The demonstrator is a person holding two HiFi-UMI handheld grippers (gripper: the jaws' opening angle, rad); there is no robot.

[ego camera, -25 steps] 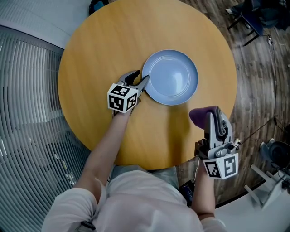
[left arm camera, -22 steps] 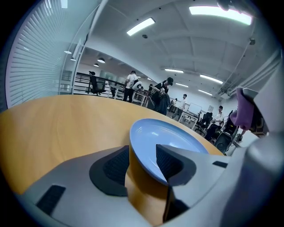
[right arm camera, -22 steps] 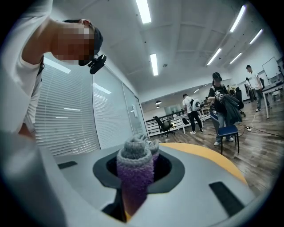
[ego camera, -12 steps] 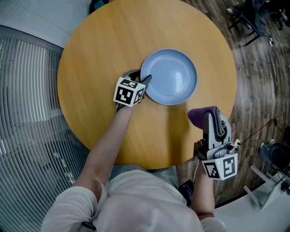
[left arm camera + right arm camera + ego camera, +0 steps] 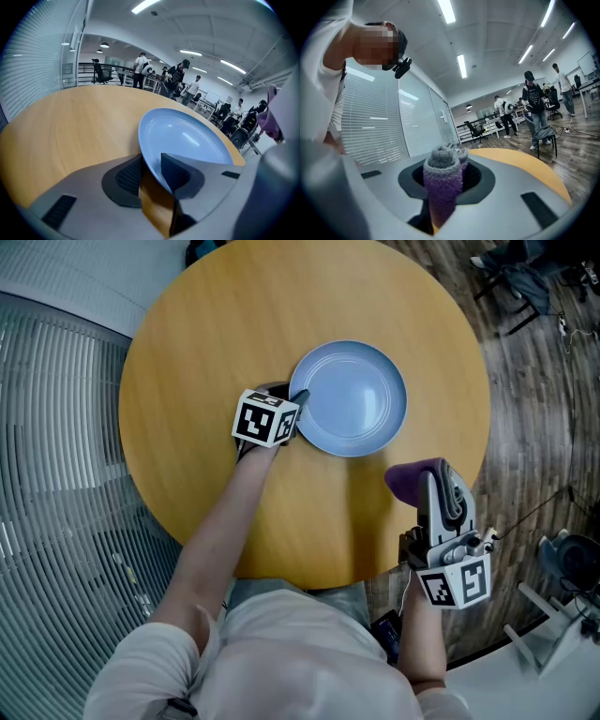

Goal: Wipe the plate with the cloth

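- Left gripper [image 5: 152, 171]: jaws astride the near-left rim of the plate [image 5: 352, 399], one under the rim and one on its upper face. They have just been closing with the rim between them, and now appear to press on both faces.
- Plate: pale blue, bare and dry-looking, lying on the table [image 5: 206, 343] a little right of centre. No dirt or streak can be made out on it.
- Right gripper [image 5: 439, 479]: jaws pinching the cloth [image 5: 412, 480], a rolled purple-and-grey wad that stands up between them. It hovers by the table's near-right edge, well apart from the plate.
- Progress: judged early. The plate seems to be being steadied, and the cloth has not yet met it, so the whole wipe is left: carry the cloth over, rub the well and the rim.
- Table: round, smooth light wood, carrying only the plate.
- Room: an open office with dark plank floor [image 5: 525, 409] to the right, white blinds [image 5: 56, 474] behind glass to the left, ceiling strip lights, and people [image 5: 180, 77] standing among chairs far behind.
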